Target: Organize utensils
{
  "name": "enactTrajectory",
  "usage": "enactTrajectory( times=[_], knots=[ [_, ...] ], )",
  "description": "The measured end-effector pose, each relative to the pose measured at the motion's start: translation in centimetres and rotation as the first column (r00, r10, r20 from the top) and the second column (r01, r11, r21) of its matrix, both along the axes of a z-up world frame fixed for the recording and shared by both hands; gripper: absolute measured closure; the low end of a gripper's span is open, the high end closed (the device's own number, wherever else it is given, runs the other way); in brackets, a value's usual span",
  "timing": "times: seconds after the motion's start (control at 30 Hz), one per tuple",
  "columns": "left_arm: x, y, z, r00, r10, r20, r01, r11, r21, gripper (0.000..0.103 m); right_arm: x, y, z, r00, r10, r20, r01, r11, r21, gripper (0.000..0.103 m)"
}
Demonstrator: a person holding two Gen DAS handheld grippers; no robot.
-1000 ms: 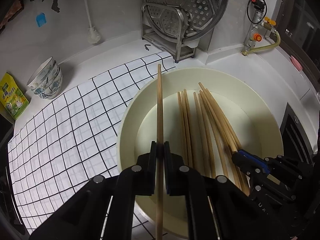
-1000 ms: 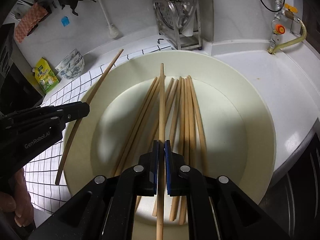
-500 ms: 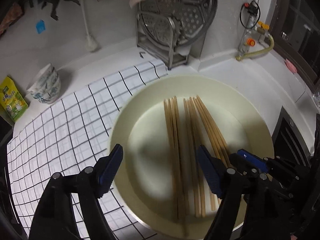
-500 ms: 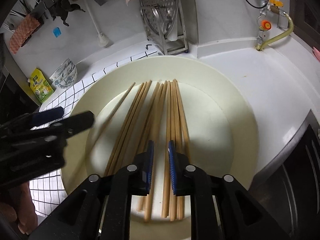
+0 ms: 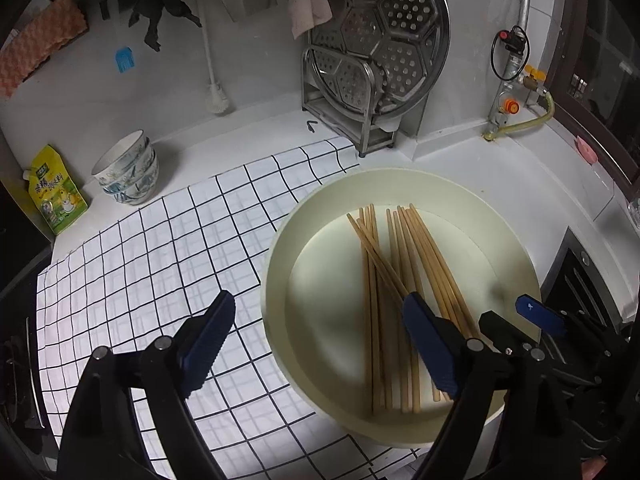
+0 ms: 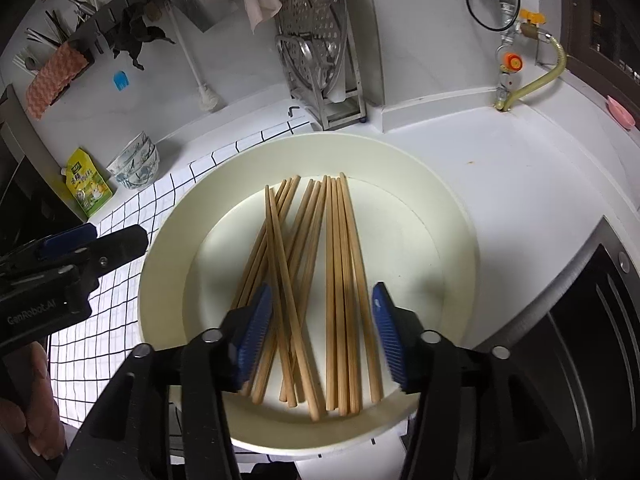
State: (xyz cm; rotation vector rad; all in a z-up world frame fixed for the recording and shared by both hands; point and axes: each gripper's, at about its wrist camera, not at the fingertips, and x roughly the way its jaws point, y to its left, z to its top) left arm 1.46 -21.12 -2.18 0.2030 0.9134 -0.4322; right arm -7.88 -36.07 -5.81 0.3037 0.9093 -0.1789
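At the far left of the table (image 5: 500,168) we note a yellow packet (image 5: 56,190) and stacked patterned bowls (image 5: 128,174), standing clear of the work. A white cloth (image 5: 160,264) with a black grid covers the near left part.

The left hand-held gripper (image 5: 316,350) hangs over the seam between cloth and basin. Its jaws are opening, already wide apart, and nothing lies between the blue ribbed pads (image 5: 208,334); it holds nothing.

Right of it sits the round cream basin (image 6: 168,240), smooth and shallow, its left rim lying on the cloth. The chopsticks (image 6: 340,280) lie loose on its floor: thin, straight, pale wood, matt. Their long axes run near to far, roughly in line with both grippers' fingers. The right-hand group lies parallel; the left-hand group is fanned, with one stick crossing the others.

The right hand-held gripper (image 6: 320,326) hangs directly above the near ends of the sticks, jaws opening, about half spread, gripping nothing. We judge it the nearer hand for any further pick; the left would have to shift right.

Behind stands a perforated steel steamer plate (image 5: 380,36) in a wire rack (image 5: 344,116).
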Motion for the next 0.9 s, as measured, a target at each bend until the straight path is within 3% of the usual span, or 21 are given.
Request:
enactTrajectory(
  times=[0.23, 0.9],
  knots=[
    [-1.0, 0.5, 1.1, 1.0, 0.005, 0.03, -0.005, 1.0, -0.009, 0.011, -0.8, 0.3, 0.9, 1.0, -0.008, 0.006, 0.008, 1.0, -0.014, 0.038],
    [-1.4, 1.5, 1.9, 0.999, 0.036, 0.039, -0.036, 0.999, -0.016, 0.006, -1.0, 1.2, 1.8, 1.0, -0.009, -0.001, 0.009, 1.0, -0.029, 0.032]
  ],
)
